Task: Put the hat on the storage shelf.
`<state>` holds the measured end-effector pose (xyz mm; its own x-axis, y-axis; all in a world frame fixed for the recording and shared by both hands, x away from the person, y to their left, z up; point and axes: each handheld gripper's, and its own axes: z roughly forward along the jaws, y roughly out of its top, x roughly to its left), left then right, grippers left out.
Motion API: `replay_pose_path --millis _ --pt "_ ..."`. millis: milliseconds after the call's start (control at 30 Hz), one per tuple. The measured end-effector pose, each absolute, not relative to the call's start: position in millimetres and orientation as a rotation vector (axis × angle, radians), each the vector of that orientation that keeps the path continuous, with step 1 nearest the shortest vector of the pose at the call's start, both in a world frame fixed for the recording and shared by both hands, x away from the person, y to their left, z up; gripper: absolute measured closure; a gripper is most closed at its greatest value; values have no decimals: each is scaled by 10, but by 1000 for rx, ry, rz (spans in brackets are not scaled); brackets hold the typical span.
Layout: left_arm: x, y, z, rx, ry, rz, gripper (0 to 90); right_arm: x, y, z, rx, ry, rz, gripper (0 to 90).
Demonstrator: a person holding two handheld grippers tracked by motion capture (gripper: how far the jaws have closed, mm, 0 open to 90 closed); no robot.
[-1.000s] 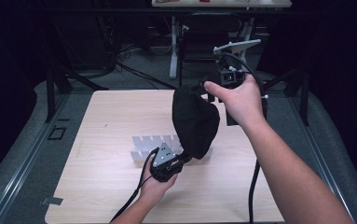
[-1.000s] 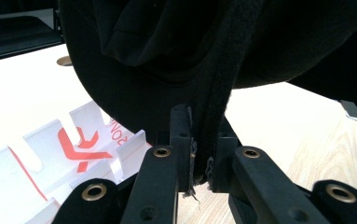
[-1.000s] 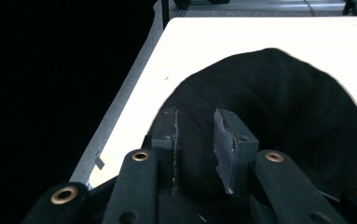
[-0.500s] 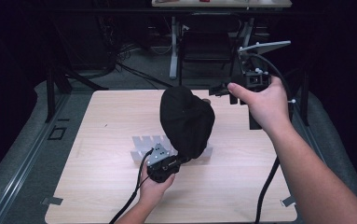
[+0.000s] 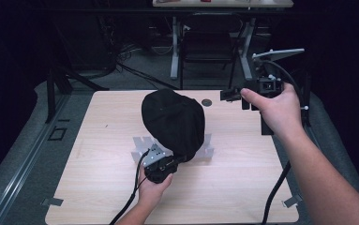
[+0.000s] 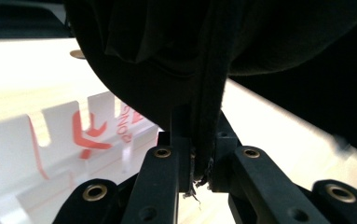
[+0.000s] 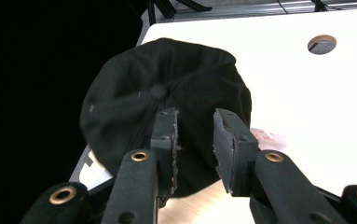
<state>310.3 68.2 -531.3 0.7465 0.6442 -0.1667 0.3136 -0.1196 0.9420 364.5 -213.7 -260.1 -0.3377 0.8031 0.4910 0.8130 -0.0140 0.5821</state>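
A black cap (image 5: 172, 122) stands upright over the middle of the table, crown up. My left gripper (image 5: 162, 165) holds it from below at its lower edge. In the left gripper view the jaws are shut on the cap's edge (image 6: 199, 170) and the cap (image 6: 167, 56) hangs over them. My right gripper (image 5: 231, 95) is at the back right, level with the cap's top and apart from it, pointing left. In the right gripper view its jaws (image 7: 195, 135) stand open with nothing between them, and the cap (image 7: 134, 107) lies beyond.
A white slotted rack (image 5: 142, 143) with red print (image 6: 50, 135) sits on the wooden table (image 5: 243, 187) beneath the cap. A round hole (image 5: 207, 101) is in the tabletop behind the cap. Chair and desk legs stand beyond the far edge.
My right hand has drawn away to the right from the cap's top. The cap has shifted slightly left and sits fuller. The left hand has stayed put.
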Motion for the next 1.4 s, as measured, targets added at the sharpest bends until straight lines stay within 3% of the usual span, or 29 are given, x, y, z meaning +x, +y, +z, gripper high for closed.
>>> replay_pose_path --millis 233,633,867,933,1067,1400 --pt "3072 593 -5342 1787 697 362 842 3664 -2142 -2643 -1808 -2187 -1305 696" --pt "3152 835 -5413 1487 894 156 842 3677 -2165 -2682 -1817 -2183 -1291 695" --pt "3233 703 -5432 1662 856 297 843 3656 -2204 -2719 -1826 -2184 -1281 693" --pt "3226 611 -5489 1704 877 280 843 3648 -2242 -2715 -1832 -2180 -1284 692" --pt "3190 532 -5519 1733 891 337 842 3637 -2313 -2725 -1850 -2162 -1289 692" --pt "3164 565 -5581 1738 886 341 831 3615 -2368 -2771 -1861 -2179 -1282 684"
